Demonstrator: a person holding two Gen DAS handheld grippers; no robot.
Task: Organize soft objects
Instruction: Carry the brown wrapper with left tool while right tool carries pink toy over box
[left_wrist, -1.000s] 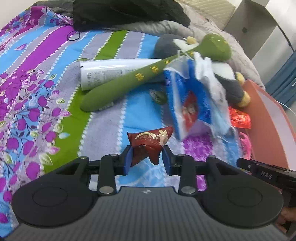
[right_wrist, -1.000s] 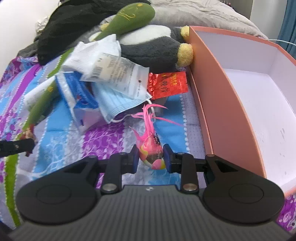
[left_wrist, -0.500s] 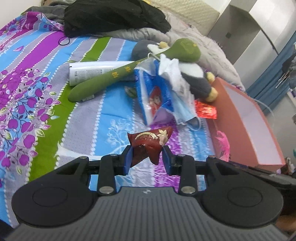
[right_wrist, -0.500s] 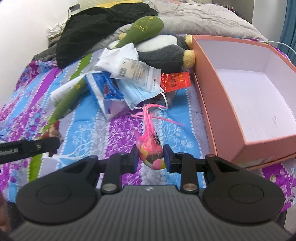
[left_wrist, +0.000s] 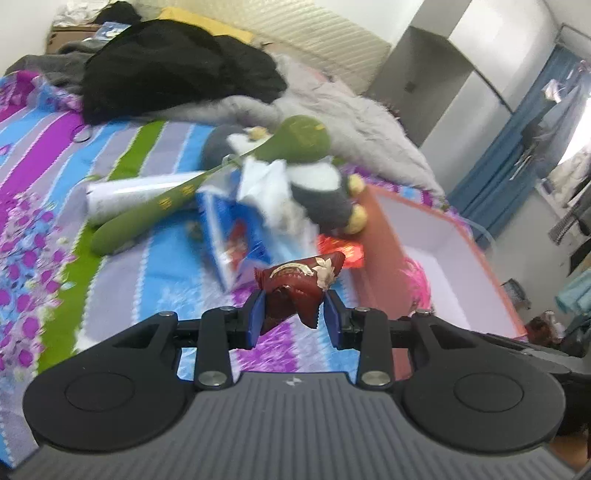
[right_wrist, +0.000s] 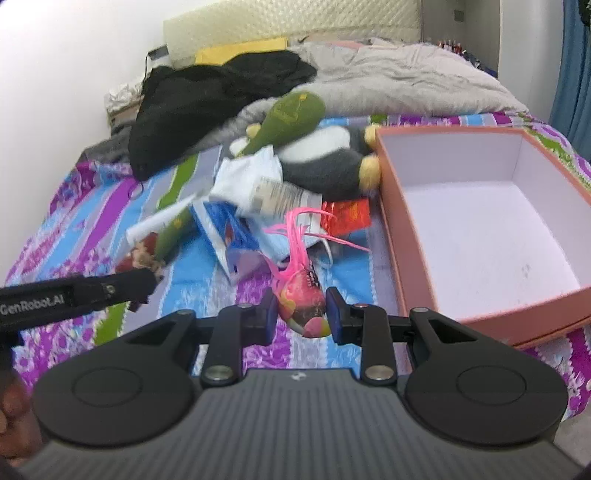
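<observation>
Above the bedspread (left_wrist: 155, 266), my left gripper (left_wrist: 294, 314) was clamped on a snack pack (left_wrist: 297, 286), right gripper (right_wrist: 300, 314) on a pink toy (right_wrist: 301, 295); I figured the box (right_wrist: 402, 236) drop came next.

Both grippers are built pretty much the same: the left gripper (left_wrist: 293, 319) and right gripper (right_wrist: 301, 315) have matte black linkage arms, silver pivot screws, round black discs, ribbed grey housing, and blue-faced pads (left_wrist: 255, 317). "GenRobot.AI" is printed white on one finger's side.
</observation>
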